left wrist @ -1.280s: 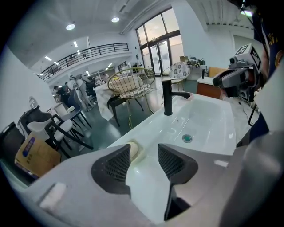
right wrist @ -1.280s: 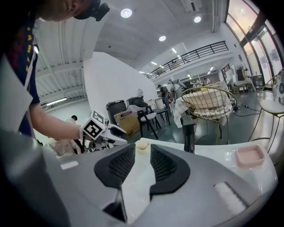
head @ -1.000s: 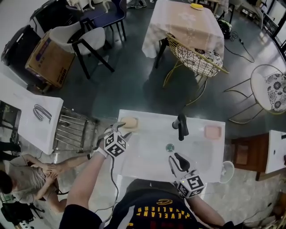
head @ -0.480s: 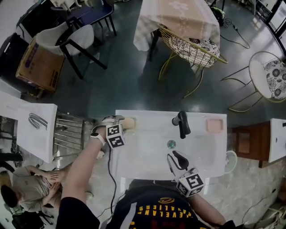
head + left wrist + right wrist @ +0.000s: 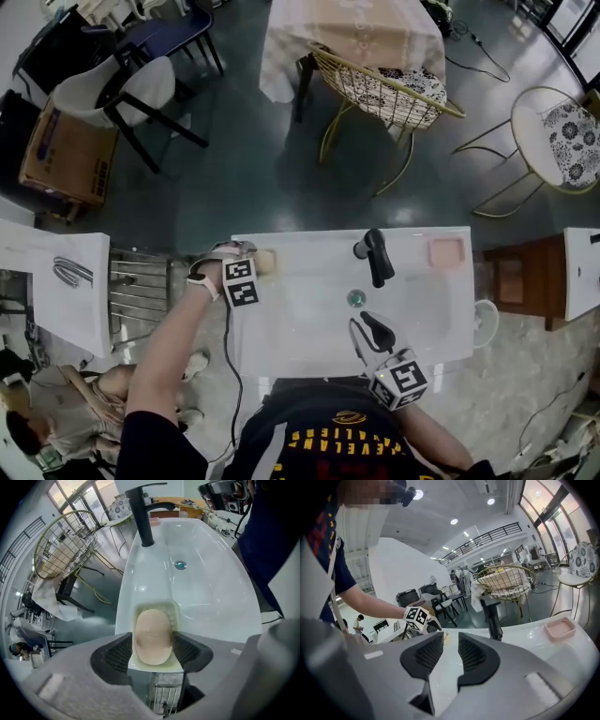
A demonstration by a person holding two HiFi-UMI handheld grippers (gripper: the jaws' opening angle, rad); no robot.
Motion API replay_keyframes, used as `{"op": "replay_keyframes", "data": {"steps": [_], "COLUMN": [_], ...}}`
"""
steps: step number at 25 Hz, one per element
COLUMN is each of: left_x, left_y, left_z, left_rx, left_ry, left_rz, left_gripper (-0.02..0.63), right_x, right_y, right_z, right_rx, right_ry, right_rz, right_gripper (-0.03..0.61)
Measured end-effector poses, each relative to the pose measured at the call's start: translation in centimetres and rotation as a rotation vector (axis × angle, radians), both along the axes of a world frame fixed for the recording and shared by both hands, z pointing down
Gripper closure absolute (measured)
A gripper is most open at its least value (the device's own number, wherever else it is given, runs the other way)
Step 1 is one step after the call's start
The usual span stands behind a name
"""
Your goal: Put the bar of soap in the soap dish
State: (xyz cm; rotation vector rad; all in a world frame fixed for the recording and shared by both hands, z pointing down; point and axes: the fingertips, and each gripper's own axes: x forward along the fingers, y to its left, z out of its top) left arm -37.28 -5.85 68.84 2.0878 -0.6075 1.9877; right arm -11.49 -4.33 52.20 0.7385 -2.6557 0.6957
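Observation:
A beige bar of soap [image 5: 153,636] lies in a pale, clear soap dish [image 5: 155,607] on the left back corner of the white sink [image 5: 309,319]. My left gripper [image 5: 152,641] points straight down over it; its jaws are opening, with the soap between the pads [image 5: 117,654] and resting in the dish. In the head view the left gripper [image 5: 251,263] covers most of the soap [image 5: 266,262]. My right gripper [image 5: 367,330] hovers over the sink's near side, open by a narrow gap with nothing in it, as the right gripper view [image 5: 451,646] shows.
A black faucet [image 5: 377,256] stands at the sink's back middle, with a drain [image 5: 355,298] in the basin. A pink soap dish [image 5: 447,251] sits at the back right corner. A metal rack [image 5: 136,286] stands left of the sink.
My left gripper has come down onto the dish at the sink's left corner and rolled about its own axis. The right gripper has stayed where it was.

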Motion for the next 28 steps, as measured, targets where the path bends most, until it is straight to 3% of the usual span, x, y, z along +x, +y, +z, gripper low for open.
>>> {"op": "replay_keyframes", "data": {"steps": [4,16,28], "left_x": [0.0,-0.2,-0.1], "left_y": [-0.2,-1.4,-1.3], "left_z": [0.2,0.7,0.9], "left_rx": [-0.009,0.073,0.064], "left_ry": [-0.006,-0.018,-0.017], "left_rz": [0.014,0.002,0.023], "left_gripper": [0.340,0.342,0.357], "right_x": [0.2,0.4,0.2], "right_y": [0.0,-0.4,0.2], "right_z": [0.1,0.5,0.8], "right_rx": [-0.008,-0.022,-0.039], "right_ry": [-0.001,-0.005,-0.013], "right_rz": [0.019,0.034,0.031], "right_gripper": [0.482,0.492,0.516]}}
